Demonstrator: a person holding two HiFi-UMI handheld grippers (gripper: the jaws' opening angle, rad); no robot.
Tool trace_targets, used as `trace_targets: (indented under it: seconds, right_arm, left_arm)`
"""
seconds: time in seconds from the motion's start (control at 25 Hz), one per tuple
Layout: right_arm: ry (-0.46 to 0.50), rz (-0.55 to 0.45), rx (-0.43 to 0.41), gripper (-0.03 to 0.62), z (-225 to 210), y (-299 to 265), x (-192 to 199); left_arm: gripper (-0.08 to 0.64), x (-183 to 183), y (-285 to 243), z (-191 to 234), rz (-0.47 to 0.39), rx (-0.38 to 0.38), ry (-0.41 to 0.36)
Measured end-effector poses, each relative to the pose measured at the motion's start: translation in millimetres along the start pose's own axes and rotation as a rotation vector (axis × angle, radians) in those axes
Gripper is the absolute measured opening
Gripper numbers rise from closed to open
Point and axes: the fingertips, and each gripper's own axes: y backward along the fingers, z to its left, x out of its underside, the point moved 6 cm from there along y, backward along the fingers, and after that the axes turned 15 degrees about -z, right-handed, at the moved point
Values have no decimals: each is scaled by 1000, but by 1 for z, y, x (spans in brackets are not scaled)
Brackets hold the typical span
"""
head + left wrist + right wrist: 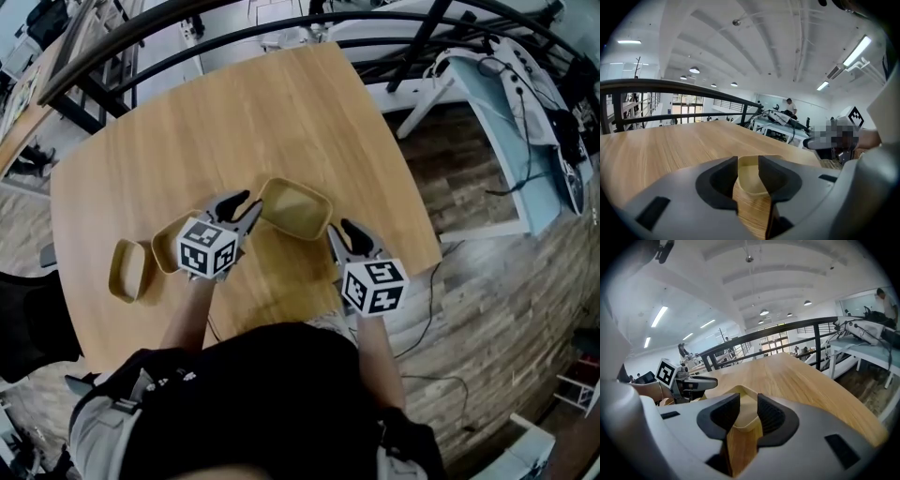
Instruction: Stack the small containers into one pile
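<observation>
The left tongs (242,210) and right tongs (345,234) were both released, their jaws apart and empty, over the light wooden table (234,122). A mustard-yellow, rounded-rectangular plastic container (295,208) lay open side up just ahead of them, between their tips. A second matching container (165,255) sat partly hidden beneath the left tongs, and a third container (129,270) lay just beyond it, away from the right tongs.

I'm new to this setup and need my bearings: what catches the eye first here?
The left tongs and right tongs hang open over a wooden table, both aimed at the middle container between them. Further left sit an outer container and a third container partly hidden beneath the left tongs.
</observation>
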Motion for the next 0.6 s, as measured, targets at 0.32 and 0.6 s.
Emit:
trace_targets:
  seconds: [0.32,0.6]
  right_arm:
    - [-16,63,22,144,-10,-23,20]
    - [-46,117,44,161,-18,-34,38]
  left_arm:
    - [129,24,-16,16,50,5,41]
    - [129,29,-29,16,54,34,42]
